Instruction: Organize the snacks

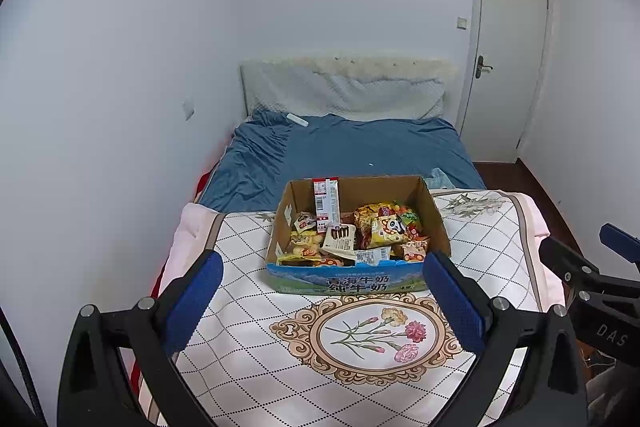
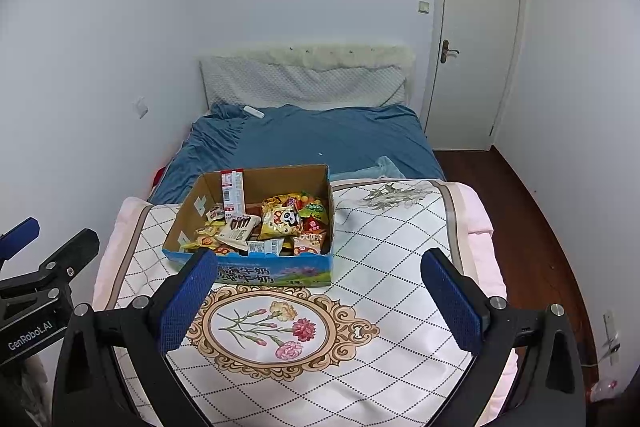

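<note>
An open cardboard box (image 1: 434, 215) (image 2: 320, 223) with a blue printed front stands on a folded flowered quilt on the bed. Inside lie several snack packets: a yellow panda bag (image 1: 390, 229) (image 2: 282, 221), a white chocolate-stick pack (image 1: 339, 241) (image 2: 239, 229), and a tall red and white pack (image 1: 327, 205) (image 2: 233, 191) leaning on the back wall. My left gripper (image 1: 322, 267) hangs open just in front of the box, holding nothing. My right gripper (image 2: 320, 263) is open too, nearer the box's right front corner, empty. Each gripper shows at the other view's edge.
The flowered quilt (image 1: 360, 331) (image 2: 380, 267) covers the bed's near end. Behind it lies a blue sheet (image 1: 360, 147) with a white remote (image 1: 298, 119) and a pillow (image 1: 352, 95). A white wall borders the left. A shut door (image 2: 476, 39) and dark wood floor (image 2: 520, 207) are right.
</note>
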The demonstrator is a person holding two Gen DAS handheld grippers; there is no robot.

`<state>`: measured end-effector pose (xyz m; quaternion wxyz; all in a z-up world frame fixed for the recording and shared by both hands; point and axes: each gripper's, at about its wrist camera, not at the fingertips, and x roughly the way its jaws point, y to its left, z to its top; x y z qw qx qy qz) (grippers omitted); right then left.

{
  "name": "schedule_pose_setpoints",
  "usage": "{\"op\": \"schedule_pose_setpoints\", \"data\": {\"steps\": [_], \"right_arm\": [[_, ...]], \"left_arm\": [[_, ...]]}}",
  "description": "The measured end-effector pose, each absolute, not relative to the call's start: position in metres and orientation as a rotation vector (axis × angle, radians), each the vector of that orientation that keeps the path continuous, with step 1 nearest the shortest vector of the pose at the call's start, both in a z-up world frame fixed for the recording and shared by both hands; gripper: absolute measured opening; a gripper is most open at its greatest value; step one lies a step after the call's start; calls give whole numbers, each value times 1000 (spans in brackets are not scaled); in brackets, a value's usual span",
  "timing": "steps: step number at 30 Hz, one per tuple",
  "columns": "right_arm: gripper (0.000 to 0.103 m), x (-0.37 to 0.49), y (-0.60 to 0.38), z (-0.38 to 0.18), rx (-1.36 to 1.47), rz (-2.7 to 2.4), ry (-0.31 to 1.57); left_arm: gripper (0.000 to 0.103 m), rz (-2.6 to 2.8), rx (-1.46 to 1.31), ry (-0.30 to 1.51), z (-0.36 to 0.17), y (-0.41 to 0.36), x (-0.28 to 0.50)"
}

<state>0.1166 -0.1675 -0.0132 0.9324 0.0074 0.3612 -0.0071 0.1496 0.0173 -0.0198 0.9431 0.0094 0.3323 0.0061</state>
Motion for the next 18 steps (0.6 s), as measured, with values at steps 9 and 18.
{"op": "schedule_pose_setpoints", "data": {"steps": [9,18], "right_arm": [[103,116,-167,-13,15,-13,741],[103,117,-166,-13,14,-11,739]], "left_arm": [[103,8,18,679,-20,16,150],[103,12,14,674,-19,15,150]]}}
